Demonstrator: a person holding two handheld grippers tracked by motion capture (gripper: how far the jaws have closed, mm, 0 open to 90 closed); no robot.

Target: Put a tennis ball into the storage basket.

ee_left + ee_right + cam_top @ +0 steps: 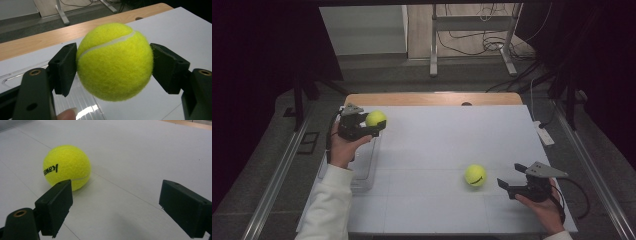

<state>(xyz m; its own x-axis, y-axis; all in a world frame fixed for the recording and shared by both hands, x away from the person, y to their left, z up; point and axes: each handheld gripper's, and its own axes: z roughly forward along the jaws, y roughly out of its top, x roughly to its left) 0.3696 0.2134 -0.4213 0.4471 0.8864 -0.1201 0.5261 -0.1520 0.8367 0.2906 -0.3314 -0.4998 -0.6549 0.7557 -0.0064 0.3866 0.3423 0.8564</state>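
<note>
Above the clear tray [362,170] at the table's [437,150] left edge, we hold one tennis ball [376,118] pinched between our left gripper's [373,125] jaws. Right of the tray, the second tennis ball [475,175] rests on the table, just beyond our right gripper [507,186], whose jaws stand spread.

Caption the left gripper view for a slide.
Left gripper clamps a yellow tennis ball above the white table.
</note>
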